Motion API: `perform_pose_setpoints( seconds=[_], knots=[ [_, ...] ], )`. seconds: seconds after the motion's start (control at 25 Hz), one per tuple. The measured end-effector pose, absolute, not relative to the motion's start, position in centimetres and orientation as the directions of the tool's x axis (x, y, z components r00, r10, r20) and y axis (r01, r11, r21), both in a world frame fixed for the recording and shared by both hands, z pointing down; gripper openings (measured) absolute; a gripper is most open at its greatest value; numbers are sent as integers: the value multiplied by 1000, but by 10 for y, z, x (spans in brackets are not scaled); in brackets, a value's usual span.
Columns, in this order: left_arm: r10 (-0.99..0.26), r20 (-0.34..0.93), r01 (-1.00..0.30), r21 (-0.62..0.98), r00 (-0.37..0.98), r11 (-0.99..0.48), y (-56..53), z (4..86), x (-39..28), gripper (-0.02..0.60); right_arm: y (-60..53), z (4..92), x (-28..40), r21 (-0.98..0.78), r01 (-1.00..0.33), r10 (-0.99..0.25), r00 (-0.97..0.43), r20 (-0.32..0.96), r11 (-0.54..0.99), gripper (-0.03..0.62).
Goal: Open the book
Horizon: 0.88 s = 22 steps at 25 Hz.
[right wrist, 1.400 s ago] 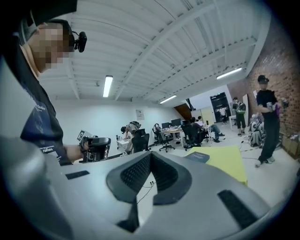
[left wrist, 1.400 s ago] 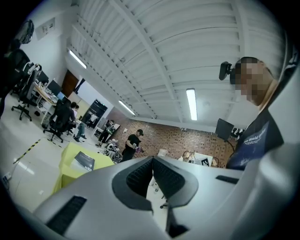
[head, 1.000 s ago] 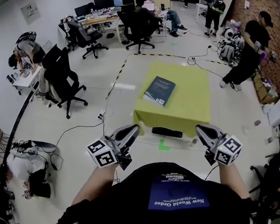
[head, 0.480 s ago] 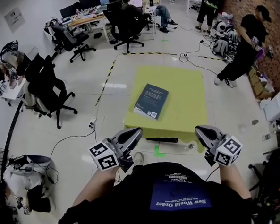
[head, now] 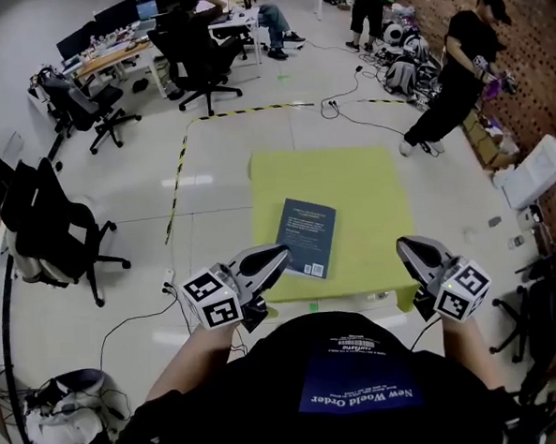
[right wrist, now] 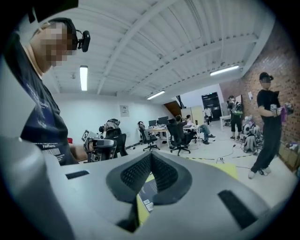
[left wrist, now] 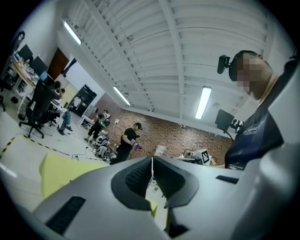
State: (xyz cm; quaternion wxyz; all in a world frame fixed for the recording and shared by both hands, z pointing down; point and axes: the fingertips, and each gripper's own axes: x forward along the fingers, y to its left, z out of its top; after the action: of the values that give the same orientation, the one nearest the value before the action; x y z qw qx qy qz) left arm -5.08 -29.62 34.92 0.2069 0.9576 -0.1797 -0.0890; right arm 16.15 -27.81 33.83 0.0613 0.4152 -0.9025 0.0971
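A dark blue book [head: 308,236] lies closed, back cover up, near the front edge of a low table with a yellow-green cloth [head: 375,192]. My left gripper [head: 280,255] hovers just left of the book's near corner, jaws shut and empty. On the right, my right gripper [head: 403,246] hangs over the table's near right corner, tips together with nothing between them. In the right gripper view a bit of the book [right wrist: 148,189] shows below the closed tips [right wrist: 151,155]. The left gripper view shows its tips [left wrist: 152,160] closed against the yellow cloth [left wrist: 61,171].
Black office chairs [head: 48,230] stand on the pale floor at left. Desks with monitors [head: 126,43] sit at the back. A person in black [head: 457,69] stands by the brick wall at right. Cables [head: 134,321] trail on the floor. A white box [head: 533,173] sits at right.
I have walked up to the table: the book and yellow cloth have come much closer in the head view. Both grippers kept their shut pose in front of me.
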Motion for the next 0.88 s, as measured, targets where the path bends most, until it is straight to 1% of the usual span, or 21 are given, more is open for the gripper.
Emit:
perform_pose_setpoints(
  seconds=[0.16,0.32,0.4,0.48,0.64,0.76,0.88],
  knots=[
    [-335,-68,-266,471,940,-841,-336,369,-47,8,-308,347,149,-129,-763,-729,-644,232,634,-14],
    [-343,-27,-285,498,939,-819,-360,390,-33,8,-340,357,159,-160,-752,-713,-658,243,639,-14],
    [-374,6,-323,516,928,-794,-370,402,-27,9,-356,362,167,-170,-730,-691,-682,241,662,-14],
    [-431,43,-385,539,901,-749,-379,415,-23,9,-371,367,175,-179,-697,-655,-715,243,694,-14],
    [-538,164,-529,554,827,-643,-400,447,-20,11,-405,380,192,-229,-627,-585,-778,229,745,-14],
    [-551,317,-626,529,772,-573,-419,487,-27,96,-426,394,197,-250,-596,-554,-802,225,763,-14],
    [-524,465,-697,540,714,-472,-438,544,-49,172,-436,413,191,-278,-577,-533,-817,222,768,-14]
  ],
)
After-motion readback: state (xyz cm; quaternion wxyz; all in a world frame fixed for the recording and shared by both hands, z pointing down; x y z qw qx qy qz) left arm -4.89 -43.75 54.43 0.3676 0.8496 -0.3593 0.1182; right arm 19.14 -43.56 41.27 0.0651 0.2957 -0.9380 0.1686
